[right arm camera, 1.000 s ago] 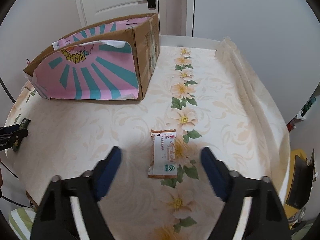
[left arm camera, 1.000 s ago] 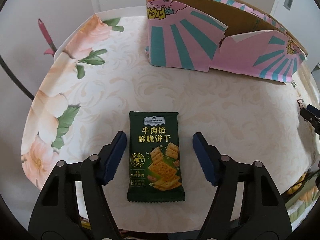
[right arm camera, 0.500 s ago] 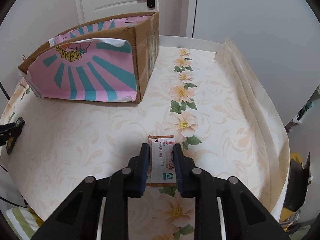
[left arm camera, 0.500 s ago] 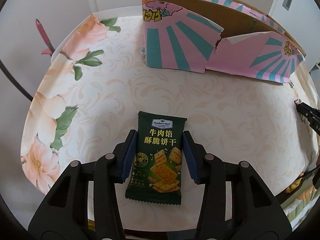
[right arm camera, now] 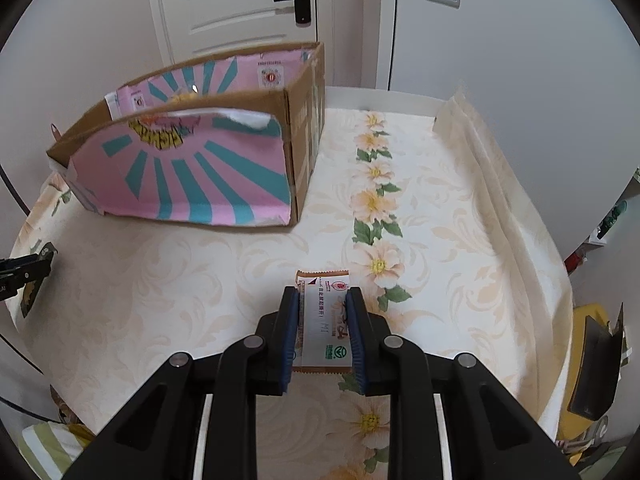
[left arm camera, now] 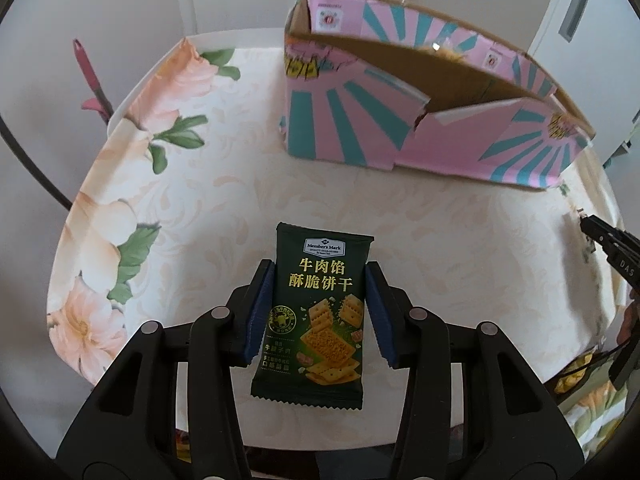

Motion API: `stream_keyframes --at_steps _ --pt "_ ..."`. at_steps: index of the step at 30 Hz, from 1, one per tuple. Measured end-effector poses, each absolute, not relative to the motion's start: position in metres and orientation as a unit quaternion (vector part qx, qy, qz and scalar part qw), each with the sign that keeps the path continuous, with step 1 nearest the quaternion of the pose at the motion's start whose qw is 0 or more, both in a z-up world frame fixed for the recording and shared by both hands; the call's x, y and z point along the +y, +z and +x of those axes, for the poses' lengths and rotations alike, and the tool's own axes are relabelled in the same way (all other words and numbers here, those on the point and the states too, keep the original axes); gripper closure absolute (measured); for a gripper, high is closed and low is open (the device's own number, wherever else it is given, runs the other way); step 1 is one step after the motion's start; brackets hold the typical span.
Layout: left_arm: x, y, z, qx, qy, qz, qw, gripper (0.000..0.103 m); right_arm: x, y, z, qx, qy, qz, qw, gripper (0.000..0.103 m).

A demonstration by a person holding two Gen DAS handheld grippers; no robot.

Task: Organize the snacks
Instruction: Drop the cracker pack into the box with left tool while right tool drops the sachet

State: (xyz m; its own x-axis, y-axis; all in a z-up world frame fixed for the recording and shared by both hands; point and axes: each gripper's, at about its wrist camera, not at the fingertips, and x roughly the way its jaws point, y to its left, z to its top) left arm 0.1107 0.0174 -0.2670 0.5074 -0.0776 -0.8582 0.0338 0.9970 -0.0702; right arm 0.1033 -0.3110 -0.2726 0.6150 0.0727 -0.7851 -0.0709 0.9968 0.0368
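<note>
A dark green cracker packet point(left arm camera: 316, 316) is pinched between the blue pads of my left gripper point(left arm camera: 319, 280), lifted a little off the floral tablecloth. My right gripper point(right arm camera: 322, 300) is shut on a small white and orange snack packet point(right arm camera: 325, 320), also raised above the cloth. The pink and teal cardboard box point(left arm camera: 400, 120) stands open-topped at the far side of the table; the right wrist view has the box point(right arm camera: 200, 176) to the upper left. At the edge of each wrist view the other hand's gripper shows.
The tablecloth point(right arm camera: 440, 208) hangs over the table's edge at the right, where it is folded up against the wall. A white door point(right arm camera: 240, 8) stands behind the box. A yellow object and dark bag point(right arm camera: 596, 364) sit off the table's right side.
Both grippers closed on their packets, the left on the green one, the right on the white one. Both packets now ride higher above the cloth, and more of the box's inside shows.
</note>
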Motion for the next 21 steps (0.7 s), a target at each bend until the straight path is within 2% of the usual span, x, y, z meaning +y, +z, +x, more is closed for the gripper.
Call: stream_keyframes --at_steps 12,21 --pt "0.007 -0.18 0.108 0.453 -0.056 -0.04 0.889 0.062 -0.308 -0.204 0.099 0.406 0.045 0.012 0.913 0.081" --pt "0.001 -0.115 0.149 0.406 -0.088 -0.026 0.909 0.062 -0.294 -0.146 0.123 0.369 0.06 0.017 0.927 0.081"
